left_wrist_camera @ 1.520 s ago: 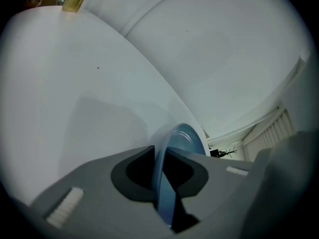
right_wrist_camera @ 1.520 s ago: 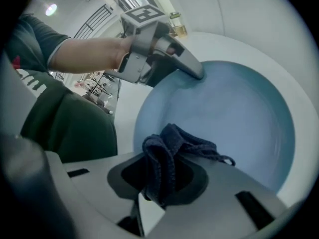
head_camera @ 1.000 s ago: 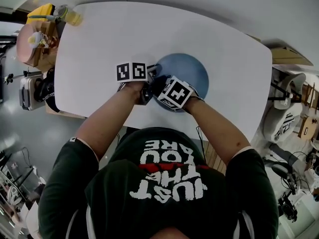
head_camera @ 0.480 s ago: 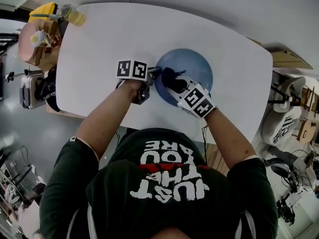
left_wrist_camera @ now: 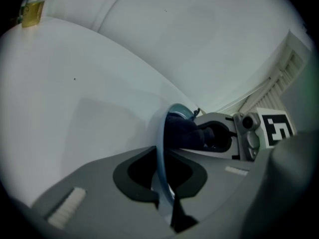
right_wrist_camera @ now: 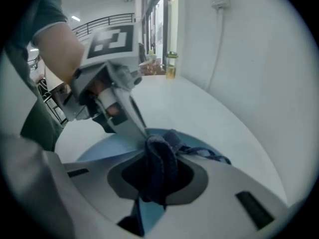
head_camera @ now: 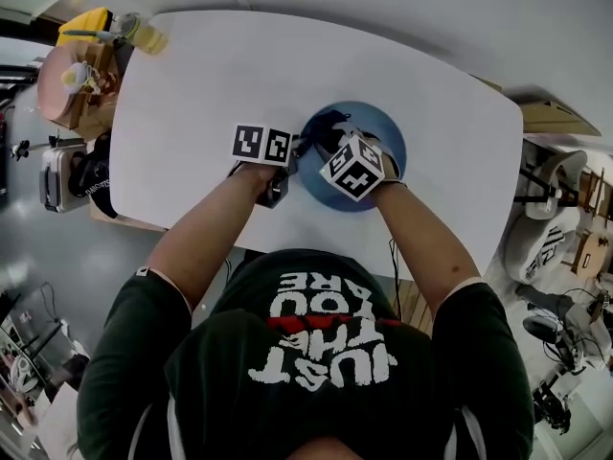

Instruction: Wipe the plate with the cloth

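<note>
A blue plate [head_camera: 378, 142] lies on the white table [head_camera: 211, 75]. My left gripper [head_camera: 295, 148] is shut on the plate's left rim; its jaws have just been closing, with the rim [left_wrist_camera: 161, 156] edge-on between them. My right gripper [head_camera: 332, 142] is over the plate's left half, shut on a dark blue cloth [head_camera: 324, 126]. In the right gripper view the bunched cloth [right_wrist_camera: 158, 166] hangs between the jaws, down onto the plate [right_wrist_camera: 102, 147], close to the left gripper [right_wrist_camera: 112, 101]. The left gripper view shows the cloth [left_wrist_camera: 183, 131] on the plate just past the rim.
A yellow bottle [head_camera: 142, 34] stands at the table's far left corner. A round side table [head_camera: 65, 86] with small things is beyond that corner. Chairs and equipment [head_camera: 551, 223] crowd the floor on the right. A wall [right_wrist_camera: 249, 59] runs along the table's far side.
My right gripper swung with the cloth out to the plate's near right, then back up over its left half. The left gripper kept its place at the rim.
</note>
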### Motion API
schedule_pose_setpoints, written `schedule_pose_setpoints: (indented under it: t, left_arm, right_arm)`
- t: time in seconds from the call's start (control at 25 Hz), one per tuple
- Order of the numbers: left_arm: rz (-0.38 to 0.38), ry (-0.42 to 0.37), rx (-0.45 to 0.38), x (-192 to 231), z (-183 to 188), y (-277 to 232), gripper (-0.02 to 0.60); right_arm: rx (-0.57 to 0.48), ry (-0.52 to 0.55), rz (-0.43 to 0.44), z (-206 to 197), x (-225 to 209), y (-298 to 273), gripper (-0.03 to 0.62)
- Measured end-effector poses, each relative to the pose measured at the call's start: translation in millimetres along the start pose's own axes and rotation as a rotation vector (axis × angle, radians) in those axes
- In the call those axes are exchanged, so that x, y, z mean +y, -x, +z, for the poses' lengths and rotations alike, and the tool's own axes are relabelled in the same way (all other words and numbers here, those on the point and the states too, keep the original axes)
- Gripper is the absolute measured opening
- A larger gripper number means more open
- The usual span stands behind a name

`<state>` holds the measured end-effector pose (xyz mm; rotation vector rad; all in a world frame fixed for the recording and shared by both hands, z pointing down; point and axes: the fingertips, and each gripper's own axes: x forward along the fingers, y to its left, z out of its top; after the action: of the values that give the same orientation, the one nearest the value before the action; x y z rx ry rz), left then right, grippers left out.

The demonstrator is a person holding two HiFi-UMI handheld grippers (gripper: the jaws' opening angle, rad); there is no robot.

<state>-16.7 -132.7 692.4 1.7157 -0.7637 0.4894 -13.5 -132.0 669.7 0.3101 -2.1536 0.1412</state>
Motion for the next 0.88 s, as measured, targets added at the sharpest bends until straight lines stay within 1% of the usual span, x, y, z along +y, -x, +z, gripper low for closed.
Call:
schedule_pose_setpoints:
  t: [0.16, 0.28, 0.36, 0.44, 0.6, 0.72, 0.88]
  left_arm:
    - [0.004, -0.005, -0.01, 0.9, 1.1, 0.0, 0.023]
    - [-0.004, 0.024, -0.027, 1.4, 1.4, 0.5, 0.023]
    - [-0.01, 0.048, -0.035, 1.6, 1.5, 0.8, 0.023]
    - [-0.007, 0.064, -0.045, 2.0, 1.5, 0.8, 0.023]
    - [0.004, 0.098, -0.074, 3.7, 1.2, 1.1, 0.023]
    - [0.006, 0.123, -0.089, 3.7, 1.3, 1.1, 0.023]
    - [0.009, 0.147, -0.112, 5.4, 2.6, 1.5, 0.026]
  right_arm:
    - [0.038, -0.059, -0.062, -5.6, -31.6, 0.8, 0.069]
    - [0.085, -0.118, -0.101, -26.9, -50.8, 13.8, 0.069]
    - [0.118, -0.156, -0.111, -44.0, -57.9, 25.6, 0.068]
    - [0.156, -0.17, -0.111, -60.6, -58.8, 36.4, 0.069]
    - [0.23, -0.172, -0.078, -88.4, -47.2, 53.5, 0.067]
    - [0.268, -0.178, -0.025, -104.2, -30.5, 64.3, 0.067]
    - [0.301, -0.175, 0.041, -114.2, -3.3, 71.6, 0.069]
